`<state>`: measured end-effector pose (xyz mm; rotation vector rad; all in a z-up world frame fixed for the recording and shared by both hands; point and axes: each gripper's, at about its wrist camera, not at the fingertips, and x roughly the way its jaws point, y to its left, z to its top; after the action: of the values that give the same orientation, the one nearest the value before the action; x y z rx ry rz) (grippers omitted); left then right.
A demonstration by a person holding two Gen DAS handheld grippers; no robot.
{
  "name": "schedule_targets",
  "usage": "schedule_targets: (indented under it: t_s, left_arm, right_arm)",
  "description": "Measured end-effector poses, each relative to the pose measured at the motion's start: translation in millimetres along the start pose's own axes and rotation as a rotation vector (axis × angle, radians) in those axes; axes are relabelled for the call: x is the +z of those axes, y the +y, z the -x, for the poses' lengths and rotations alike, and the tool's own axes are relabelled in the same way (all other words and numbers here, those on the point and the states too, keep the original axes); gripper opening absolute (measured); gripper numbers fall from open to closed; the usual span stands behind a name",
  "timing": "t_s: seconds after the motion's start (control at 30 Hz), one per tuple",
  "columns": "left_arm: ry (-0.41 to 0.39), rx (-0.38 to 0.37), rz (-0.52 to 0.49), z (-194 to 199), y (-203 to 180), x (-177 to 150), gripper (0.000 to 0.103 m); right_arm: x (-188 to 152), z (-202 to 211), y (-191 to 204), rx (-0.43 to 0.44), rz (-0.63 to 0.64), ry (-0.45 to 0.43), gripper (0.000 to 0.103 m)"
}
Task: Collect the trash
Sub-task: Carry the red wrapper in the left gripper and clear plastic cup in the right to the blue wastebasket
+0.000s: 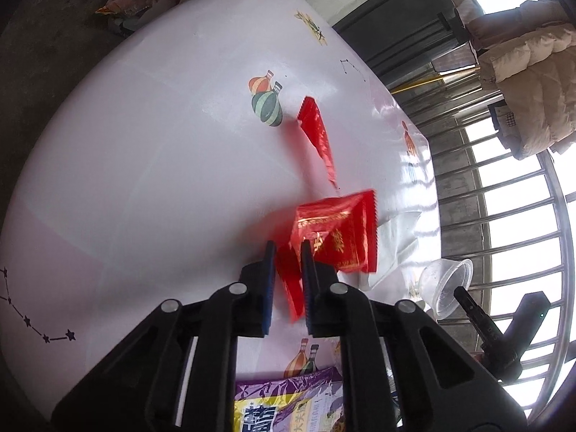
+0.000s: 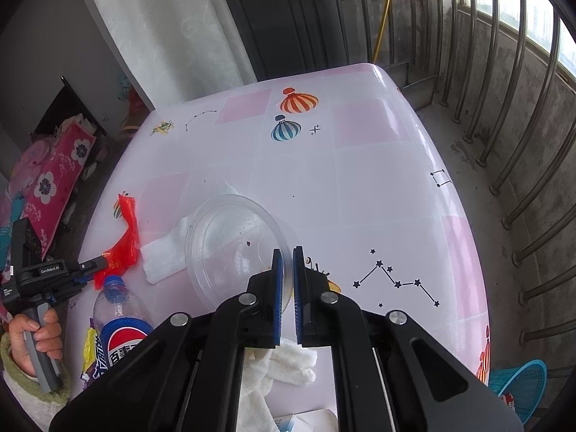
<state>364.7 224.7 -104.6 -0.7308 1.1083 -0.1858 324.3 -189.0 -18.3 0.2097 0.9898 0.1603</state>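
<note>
1. Table point(image 2: 378, 187): glossy pink/white cloth w/ balloon prints, takes up most of both views. Trash sits on its near-left part; far half is bare.
2. Blue mesh basket point(image 2: 522, 381): on the floor off the near-right corner, prob. the bin for the trash.
3. Pepsi bottle point(image 2: 118, 327): lying near left, next to a purple snack bag point(image 1: 288, 406). Light and round, so likely to roll; best taken across the body or at the neck.
4. Clear plastic cup point(image 2: 234, 244): on its side mid-table. Right gripper point(image 2: 287, 252) is clamped on its rim, thin wall pinched between the pads. Flimsy and slick, prob. buckles if squeezed hard.
5. White tissues point(image 2: 162, 252): just left of the cup, more near the right gripper's base. Soft, weightless; pinch anywhere.
6. Red wrapper point(image 1: 334, 234): held off the table by the left gripper point(image 1: 286, 248), jaws closed on its lower edge. Crinkly foil, v. light, slippery; a grip deeper in from the edge looks safer.
7. Second red wrapper point(image 1: 316, 133): on the table, farther out, apart from the first one. Its raised crumpled end looks the easiest hold.
</note>
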Motion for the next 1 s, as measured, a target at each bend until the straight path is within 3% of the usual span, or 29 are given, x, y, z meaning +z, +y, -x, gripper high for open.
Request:
schedule_targets:
  t_s: [0.17, 0.33, 0.5, 0.63, 0.77, 0.9, 1.0]
  left_arm:
    - [-0.048, -0.012, -0.029, 14.3, -4.8, 1.7, 0.002]
    - [-0.147, -0.021, -0.083, 47.6, -20.6, -0.3, 0.001]
    - [-0.28, -0.025, -0.252, 99.4, -62.2, -20.8, 0.001]
    - [-0.361, -0.047, -0.429, 135.8, -108.8, -56.3, 0.001]
    - [-0.389, -0.082, -0.603, 151.7, -158.8, -103.7, 0.001]
    - [-0.348, -0.127, -0.759, 143.6, -205.6, -159.4, 0.001]
    - [-0.275, -0.173, -0.873, 124.3, -239.9, -208.4, 0.001]
  right_arm:
    - [1.8, 7.1, -1.5, 0.017, -0.011, -0.02, 0.006]
    - [3.3, 26.8, -3.5, 0.043, -0.03, -0.053, 0.006]
    - [-2.3, 66.9, -6.2, 0.07, -0.036, -0.114, 0.006]
    - [-19.2, 110.5, -13.6, 0.084, -0.046, -0.173, 0.006]
    - [-51.7, 162.5, -33.8, 0.077, -0.081, -0.244, 0.006]
    - [-94.9, 210.7, -69.6, 0.041, -0.162, -0.309, 0.006]
    - [-137.3, 245.3, -106.9, -0.005, -0.261, -0.348, 0.006]
